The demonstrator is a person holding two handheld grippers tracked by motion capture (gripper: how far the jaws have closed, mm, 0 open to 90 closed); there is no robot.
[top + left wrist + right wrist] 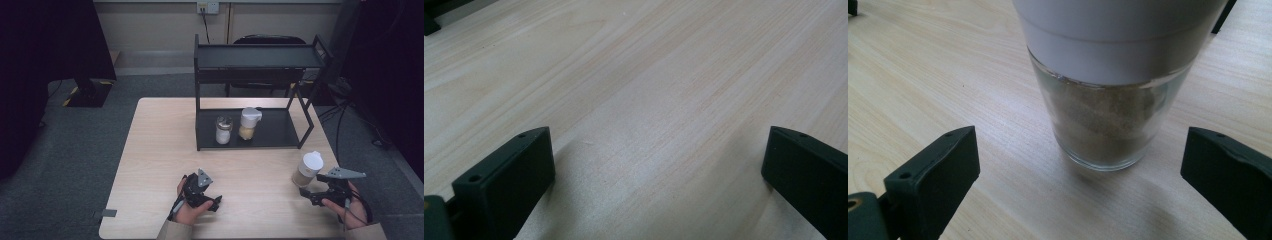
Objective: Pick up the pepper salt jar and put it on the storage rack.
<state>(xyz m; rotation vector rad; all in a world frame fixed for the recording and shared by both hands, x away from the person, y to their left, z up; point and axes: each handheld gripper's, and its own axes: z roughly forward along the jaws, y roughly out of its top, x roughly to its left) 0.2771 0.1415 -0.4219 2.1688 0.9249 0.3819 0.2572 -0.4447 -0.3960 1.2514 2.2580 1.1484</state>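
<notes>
Spice jar (1110, 100) upright on table (150, 150), ahead of right gripper (1078, 165), jaws apart

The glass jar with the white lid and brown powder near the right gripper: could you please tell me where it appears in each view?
High view: the jar stands on the table's right side, just ahead of the right gripper.
Right gripper view: the jar is at top centre, beyond the open jaws, untouched.
Left gripper view: not in it.
Shared landmark: the pale wooden table.
</notes>
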